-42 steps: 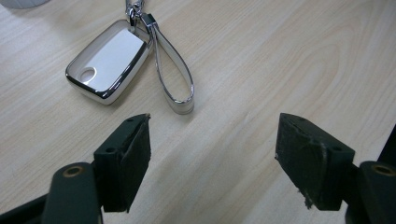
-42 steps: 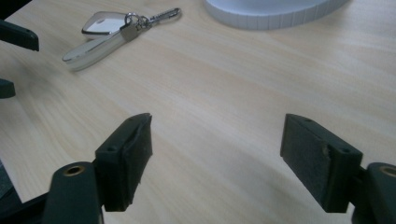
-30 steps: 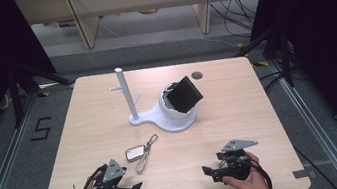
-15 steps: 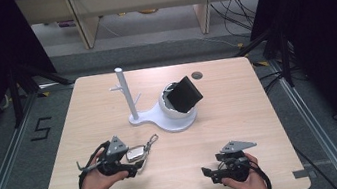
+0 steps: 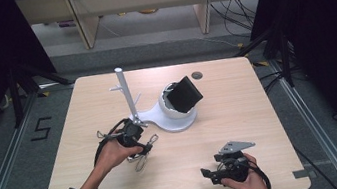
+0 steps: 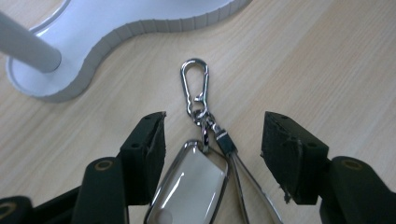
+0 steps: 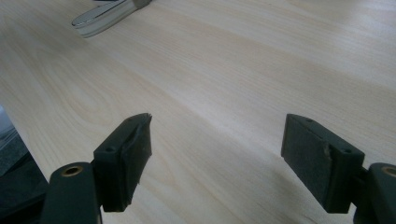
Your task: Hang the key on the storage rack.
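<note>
**Left gripper closes in over the keychain**

Since the earlier frame the left gripper (image 5: 135, 136) has travelled from the near edge up to the keychain (image 6: 196, 177) beside the white stand (image 5: 172, 119), and its jaws have just been closing; the right gripper (image 5: 228, 169) has not shifted, jaws standing wide over bare wood.

In the left gripper view the keychain lies between the two black jaws, its long axis running straight away from the tool: glossy rectangular tag (image 6: 189, 186) nearest, then a small swivel link, then the carabiner clip (image 6: 195, 86) pointing toward the stand's scalloped base. The left pad appears just beside the tag's chrome rim, the right pad clearly apart from it, so nothing is gripped yet; whether the left pad actually touches the rim is hard to tell. A thin wire loop (image 6: 254, 186) trails off toward the right jaw.

The tag is smooth, hard and domed, likely slippery under the rough foam-like pads; the clip is polished metal. The table (image 5: 238, 104) is pale wood laminate. The left hand is by far the nearer one.
</note>
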Demonstrator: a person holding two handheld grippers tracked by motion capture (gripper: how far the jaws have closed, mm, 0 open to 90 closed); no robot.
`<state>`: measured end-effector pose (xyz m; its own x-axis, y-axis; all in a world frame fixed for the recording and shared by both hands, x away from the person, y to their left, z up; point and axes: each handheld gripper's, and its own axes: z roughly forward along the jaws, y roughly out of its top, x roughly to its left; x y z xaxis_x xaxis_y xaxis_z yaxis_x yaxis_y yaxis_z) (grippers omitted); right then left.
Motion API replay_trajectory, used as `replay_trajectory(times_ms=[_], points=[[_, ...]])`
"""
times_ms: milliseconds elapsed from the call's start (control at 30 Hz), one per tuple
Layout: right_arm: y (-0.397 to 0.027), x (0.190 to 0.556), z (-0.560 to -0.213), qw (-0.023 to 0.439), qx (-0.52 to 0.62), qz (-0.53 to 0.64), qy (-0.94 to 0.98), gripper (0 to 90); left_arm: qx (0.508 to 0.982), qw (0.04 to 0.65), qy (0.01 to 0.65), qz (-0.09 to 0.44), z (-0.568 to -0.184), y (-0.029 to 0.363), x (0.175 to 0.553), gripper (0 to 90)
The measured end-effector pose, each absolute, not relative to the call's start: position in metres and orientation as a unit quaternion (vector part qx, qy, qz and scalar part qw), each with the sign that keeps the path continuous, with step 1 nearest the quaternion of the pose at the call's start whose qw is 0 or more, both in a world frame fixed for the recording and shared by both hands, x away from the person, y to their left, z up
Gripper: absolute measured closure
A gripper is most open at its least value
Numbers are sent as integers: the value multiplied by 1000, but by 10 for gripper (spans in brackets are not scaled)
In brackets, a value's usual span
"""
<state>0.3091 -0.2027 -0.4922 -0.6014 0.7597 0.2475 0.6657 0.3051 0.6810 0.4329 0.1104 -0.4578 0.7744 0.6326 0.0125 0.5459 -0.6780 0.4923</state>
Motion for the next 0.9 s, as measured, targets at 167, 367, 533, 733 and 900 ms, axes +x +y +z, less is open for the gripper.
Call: replay_trajectory(times_ms=[167, 367, 533, 733, 900], points=[[-204, 310, -492, 68, 430, 389, 811, 252, 924, 204, 316, 74, -461, 97, 443, 471], [-203, 310, -493, 59, 434, 389, 810, 254, 930, 169, 321, 62, -467, 90, 454, 528], [-202, 310, -493, 60, 429, 388, 813, 255, 933, 153, 320, 59, -471, 86, 460, 566], [-201, 310, -493, 64, 427, 392, 812, 257, 936, 135, 320, 49, -475, 79, 466, 609], [-200, 310, -493, 56, 427, 388, 815, 260, 942, 120, 311, 39, -480, 73, 469, 680]])
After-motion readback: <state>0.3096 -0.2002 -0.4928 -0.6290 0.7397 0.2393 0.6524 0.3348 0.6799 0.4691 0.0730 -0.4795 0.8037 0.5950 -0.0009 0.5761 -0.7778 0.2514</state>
